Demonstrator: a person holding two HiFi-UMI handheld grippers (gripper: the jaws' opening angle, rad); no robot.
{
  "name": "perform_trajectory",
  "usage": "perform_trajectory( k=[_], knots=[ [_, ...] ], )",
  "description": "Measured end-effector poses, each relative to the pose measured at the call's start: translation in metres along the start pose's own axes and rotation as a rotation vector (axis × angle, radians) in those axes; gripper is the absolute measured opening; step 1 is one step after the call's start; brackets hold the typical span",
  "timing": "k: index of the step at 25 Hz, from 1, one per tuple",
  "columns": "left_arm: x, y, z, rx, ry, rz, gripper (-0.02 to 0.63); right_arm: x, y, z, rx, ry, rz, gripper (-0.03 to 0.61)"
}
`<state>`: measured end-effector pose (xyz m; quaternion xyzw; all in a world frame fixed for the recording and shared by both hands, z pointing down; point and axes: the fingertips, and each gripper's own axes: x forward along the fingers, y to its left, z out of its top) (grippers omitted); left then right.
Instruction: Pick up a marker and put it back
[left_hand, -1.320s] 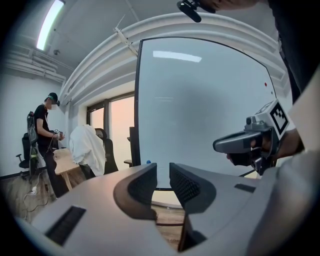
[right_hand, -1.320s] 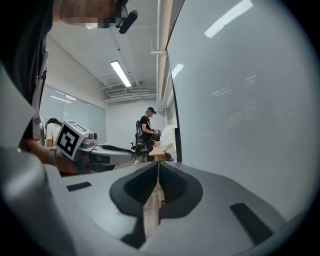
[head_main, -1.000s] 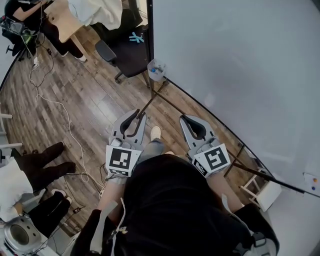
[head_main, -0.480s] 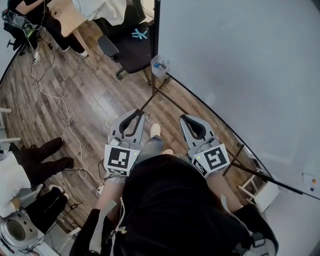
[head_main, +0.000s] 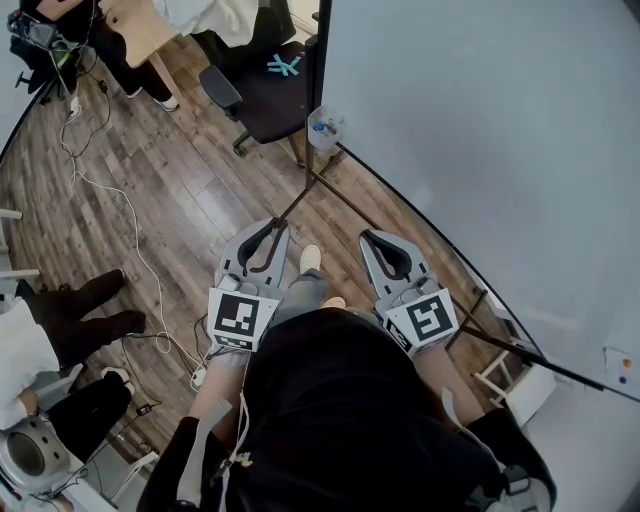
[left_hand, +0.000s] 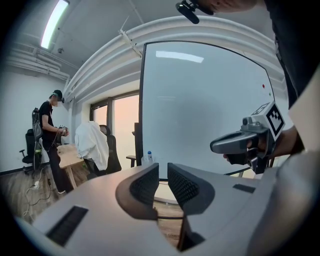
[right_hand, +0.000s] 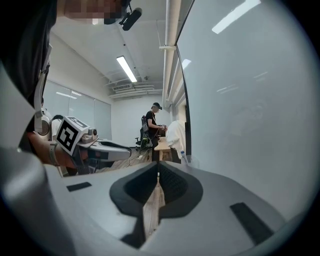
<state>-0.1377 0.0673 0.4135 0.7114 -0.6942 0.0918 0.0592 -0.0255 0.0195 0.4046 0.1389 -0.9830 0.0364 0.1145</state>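
**Q:** State of each hand-held gripper?

**A:** Left hand-held gripper: jaws a narrow gap apart, nothing between them. Right hand-held gripper: jaws together, nothing clamped. Both are held level at waist height, side by side, pointing toward 12 o'clock.

**Q:** Location of the marker?

**A:** No marker can be made out with certainty. A clear cup hangs at the corner of the whiteboard, at 12 o'clock and well apart from both tools. It holds something blue, too small to identify. The whiteboard face runs from 1 to 4 o'clock.

**Q:** Step in hand?

**A:** Judgement only: with both tools empty, the scene fits either a stand-off ahead of a pick-up or one after a marker has gone back.

**Q:** Requirement for the next move?

**A:** Not settled by these views. Any reach to the cup would call for closing the distance along the floor
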Motion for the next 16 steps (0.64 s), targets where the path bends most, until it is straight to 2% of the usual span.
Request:
perform_trajectory(
  k=[16],
  knots=[
    [0.0012, -0.0035, 0.0028, 0.017, 0.001, -0.023, 0.061, -0.0071, -0.0020, 0.0010, 0.009, -0.010, -0.035, 0.023]
  ],
)
